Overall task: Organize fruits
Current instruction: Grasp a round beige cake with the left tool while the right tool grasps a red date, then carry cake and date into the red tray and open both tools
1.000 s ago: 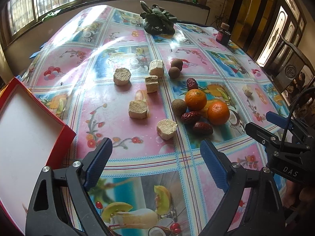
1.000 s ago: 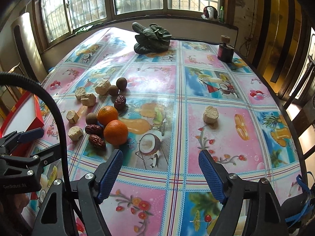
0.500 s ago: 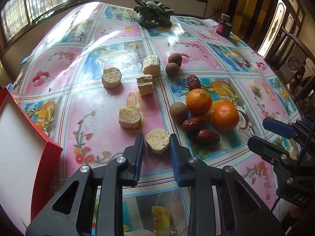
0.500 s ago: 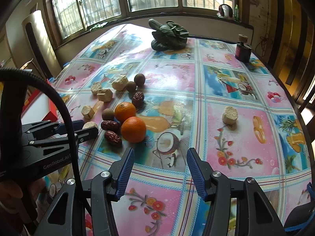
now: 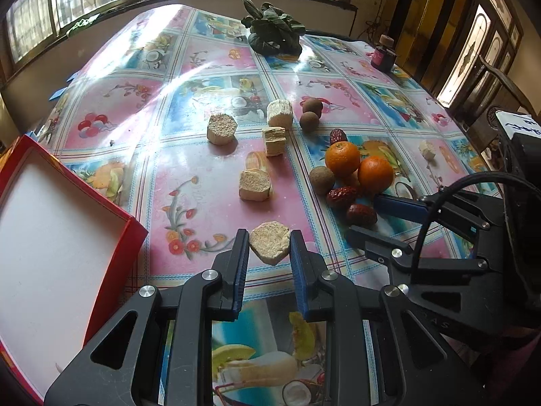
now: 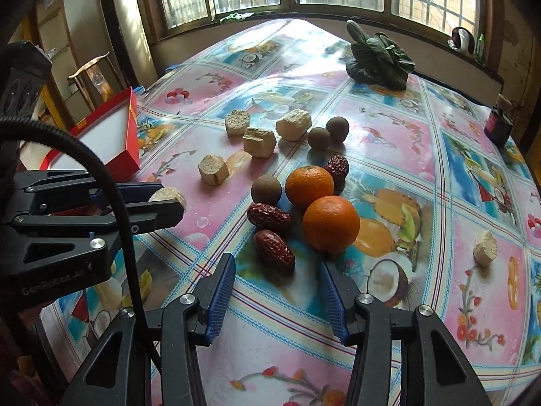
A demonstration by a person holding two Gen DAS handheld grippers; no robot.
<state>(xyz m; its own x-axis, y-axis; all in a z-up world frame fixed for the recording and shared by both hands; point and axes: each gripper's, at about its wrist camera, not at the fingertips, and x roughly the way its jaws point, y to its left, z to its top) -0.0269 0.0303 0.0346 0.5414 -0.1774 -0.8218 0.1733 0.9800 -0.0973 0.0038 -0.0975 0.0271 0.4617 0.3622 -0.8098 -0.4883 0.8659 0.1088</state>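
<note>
My left gripper (image 5: 269,248) is shut on a beige crumbly cake piece (image 5: 269,242), held just above the tablecloth; it also shows in the right wrist view (image 6: 169,196). My right gripper (image 6: 275,291) is open, its jaws on either side of a red date (image 6: 273,249) near the front of the fruit cluster. Two oranges (image 6: 330,223) (image 6: 309,186), another date (image 6: 268,216), a third date (image 6: 337,166) and three brown round fruits (image 6: 266,189) lie together. Other cake pieces (image 5: 254,184) lie to the left of the fruits.
A red box with a white inside (image 5: 50,237) stands at the left table edge. Leafy greens (image 5: 272,32) and a small dark jar (image 5: 382,55) stand at the far side. One lone cake piece (image 6: 485,253) lies at the right. Chairs stand beyond the table.
My left gripper closed on the nearest cake piece and lifted it slightly. My right gripper moved forward to the fruit cluster and narrowed around the front date.
</note>
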